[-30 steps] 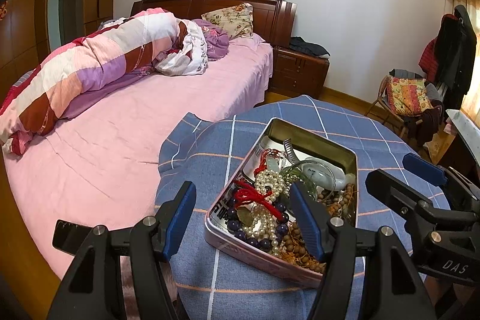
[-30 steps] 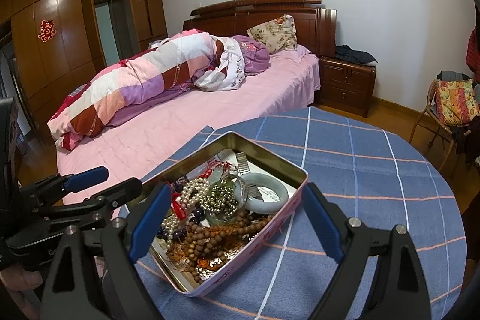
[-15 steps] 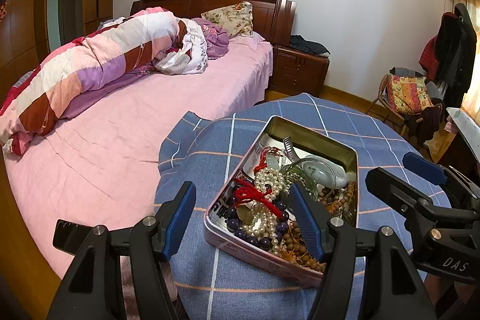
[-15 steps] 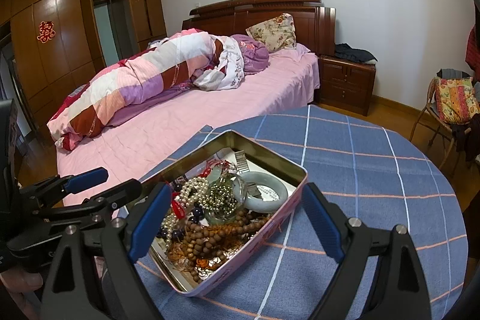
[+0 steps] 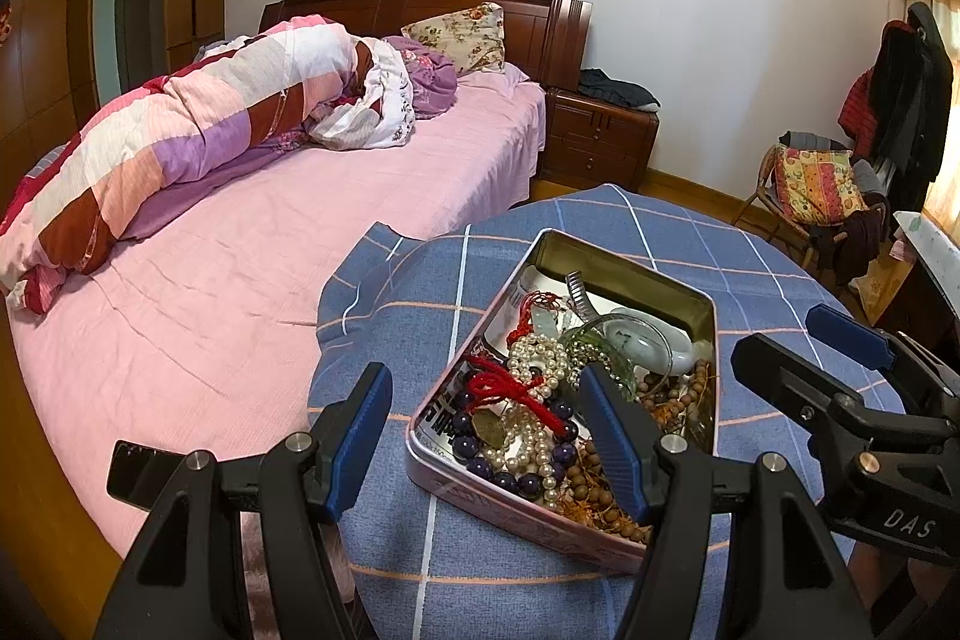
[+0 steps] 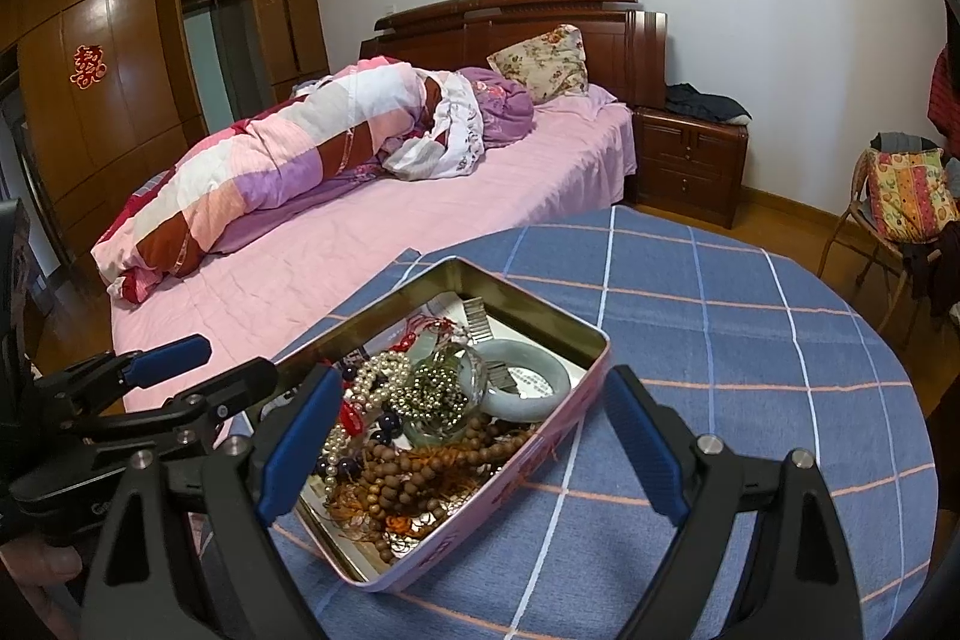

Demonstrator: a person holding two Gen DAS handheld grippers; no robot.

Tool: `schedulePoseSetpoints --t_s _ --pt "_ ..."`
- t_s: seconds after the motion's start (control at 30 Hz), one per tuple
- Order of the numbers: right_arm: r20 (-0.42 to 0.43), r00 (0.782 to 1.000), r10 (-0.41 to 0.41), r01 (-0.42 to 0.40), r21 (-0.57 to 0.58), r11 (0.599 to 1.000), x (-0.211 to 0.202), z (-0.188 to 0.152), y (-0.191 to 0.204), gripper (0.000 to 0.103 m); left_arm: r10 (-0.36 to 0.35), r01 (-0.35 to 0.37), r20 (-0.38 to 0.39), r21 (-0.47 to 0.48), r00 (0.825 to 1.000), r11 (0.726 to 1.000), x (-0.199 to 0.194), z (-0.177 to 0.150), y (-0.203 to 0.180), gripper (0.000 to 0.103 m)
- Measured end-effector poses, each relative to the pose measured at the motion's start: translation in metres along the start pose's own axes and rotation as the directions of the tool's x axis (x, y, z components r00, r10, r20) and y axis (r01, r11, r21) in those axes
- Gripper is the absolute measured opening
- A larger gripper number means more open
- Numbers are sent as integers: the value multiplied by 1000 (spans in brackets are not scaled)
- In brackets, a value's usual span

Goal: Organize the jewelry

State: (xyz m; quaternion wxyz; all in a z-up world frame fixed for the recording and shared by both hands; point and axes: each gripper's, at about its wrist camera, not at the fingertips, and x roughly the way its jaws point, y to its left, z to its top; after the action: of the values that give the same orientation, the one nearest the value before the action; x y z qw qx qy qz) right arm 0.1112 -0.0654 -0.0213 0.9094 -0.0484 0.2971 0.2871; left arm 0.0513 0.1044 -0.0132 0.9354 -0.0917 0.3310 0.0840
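Note:
An open pink metal tin (image 5: 707,334) (image 6: 543,445) full of tangled jewelry sits on a round table with a blue checked cloth (image 5: 600,238) (image 6: 750,328). Inside lie a pearl string (image 5: 537,358), dark purple beads (image 5: 516,475), brown wooden beads (image 6: 414,466), a red cord (image 5: 504,391), a pale jade bangle (image 6: 528,376) and a green glass bangle (image 6: 444,400). My left gripper (image 5: 486,436) is open and empty, hovering over the tin's near left corner. My right gripper (image 6: 474,448) is open and empty, hovering over the tin's near side.
A bed with pink sheet (image 5: 240,244) and a rolled quilt (image 5: 180,142) borders the table's left. A wooden nightstand (image 5: 600,142) stands behind. A chair with clothes (image 5: 822,196) is at the right. A wardrobe (image 6: 120,88) lines the far left wall.
Both grippers have stayed open and nearly still; the left view has drifted very slightly. Nothing in the tin has moved.

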Motion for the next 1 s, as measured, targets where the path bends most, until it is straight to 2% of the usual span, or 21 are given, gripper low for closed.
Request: schedulePoseSetpoints --t_s 0.23,0.57,0.63,0.67,0.7,1.0 --pt "6 1000 -6 6 6 1000 0 1 -2 91 11 -11 5 3 1000 1000 -2 0 -2 65" --pt "6 1000 -6 6 6 1000 -1 1 -3 91 -10 10 5 -23 1000 1000 -1 2 1 65" --pt "5 1000 -5 5 7 1000 0 1 -3 91 0 1 10 -18 1000 1000 -2 2 0 73" --pt "4 1000 -7 7 7 1000 0 1 -3 91 5 -5 13 -14 1000 1000 -2 3 -1 83" --pt "3 1000 -6 6 7 1000 0 1 -3 91 10 -10 16 -12 1000 1000 -2 3 -1 85" --pt "1 1000 -15 15 12 1000 2 -1 -8 94 5 -6 28 13 1000 1000 -3 1 -5 85"
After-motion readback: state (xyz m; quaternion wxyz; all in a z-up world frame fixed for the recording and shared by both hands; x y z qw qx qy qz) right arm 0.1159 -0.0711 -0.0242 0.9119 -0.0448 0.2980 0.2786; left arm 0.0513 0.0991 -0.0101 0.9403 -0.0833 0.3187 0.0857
